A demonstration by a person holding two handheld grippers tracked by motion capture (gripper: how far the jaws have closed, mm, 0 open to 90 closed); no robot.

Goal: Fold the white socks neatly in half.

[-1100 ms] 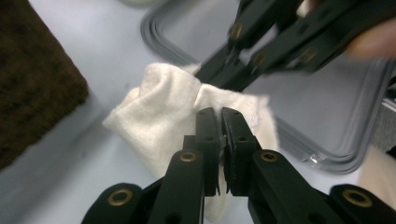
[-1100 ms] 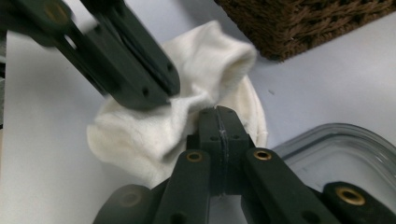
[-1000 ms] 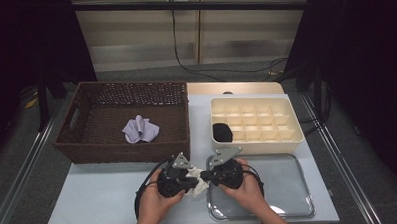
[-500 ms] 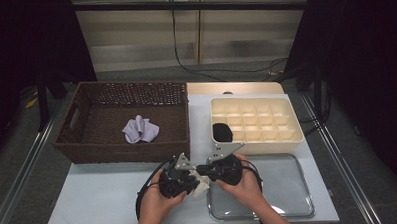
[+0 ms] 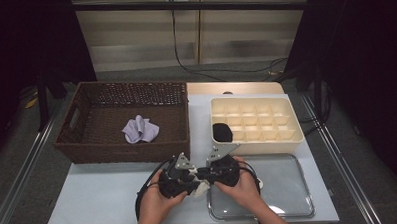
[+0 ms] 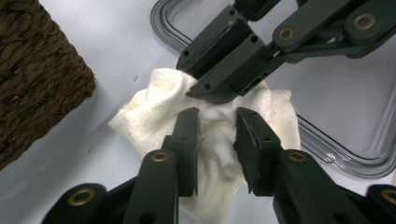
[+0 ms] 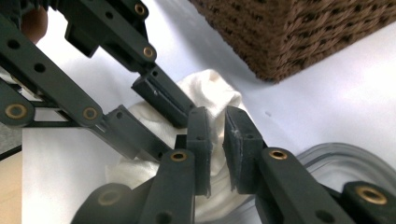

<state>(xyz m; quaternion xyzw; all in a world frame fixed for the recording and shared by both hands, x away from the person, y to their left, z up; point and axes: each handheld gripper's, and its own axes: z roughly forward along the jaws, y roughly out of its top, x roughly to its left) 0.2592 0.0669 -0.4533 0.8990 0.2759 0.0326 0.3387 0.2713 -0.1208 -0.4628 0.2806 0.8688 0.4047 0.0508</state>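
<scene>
A crumpled white cloth lies on the pale table at the left rim of a clear tray. Both hand-held grippers meet over it. My left gripper is open, and its jaws have just been opening with the cloth between them, the pads off it. My right gripper keeps a narrow gap filled by a fold of the cloth; its jaws have just been opening slightly. In the left gripper view the right gripper rests its tips on the cloth's far side. The left gripper's fingers cross the right gripper view.
A brown wicker basket at the back left holds a lilac cloth. A cream compartment tray at the back right has a black item in a near-left cell. The basket's corner stands close to the grippers.
Both hands have edged slightly away from the person, still together over the white cloth. The cloth stays at the tray's left rim.
</scene>
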